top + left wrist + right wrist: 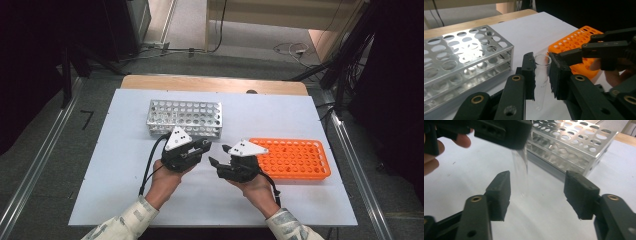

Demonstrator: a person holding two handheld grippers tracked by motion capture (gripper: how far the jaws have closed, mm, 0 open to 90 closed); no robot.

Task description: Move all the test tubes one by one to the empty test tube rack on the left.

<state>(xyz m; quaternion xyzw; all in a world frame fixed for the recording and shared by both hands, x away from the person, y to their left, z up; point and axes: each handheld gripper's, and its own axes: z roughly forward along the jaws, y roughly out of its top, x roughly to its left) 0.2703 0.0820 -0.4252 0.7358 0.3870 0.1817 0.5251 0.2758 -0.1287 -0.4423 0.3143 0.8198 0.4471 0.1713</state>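
Clear glass test tube (pixel 541 75) between black pads. Silver perforated metal rack (pixel 185 118) at eleven o'clock. Orange plastic rack (pixel 295 158) at three o'clock

I am working in what looks like a lab recording bay: a white-topped table (pixel 125 200) carries a perforated metal tube rack (pixel 185 117) and an orange plastic rack (pixel 292 158), with loose floor cables (pixel 292 49), dark stands and grey carpet around it.

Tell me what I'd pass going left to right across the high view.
Perforated silver metal rack → left gripper on the person's left hand → right gripper → orange plastic tube rack.
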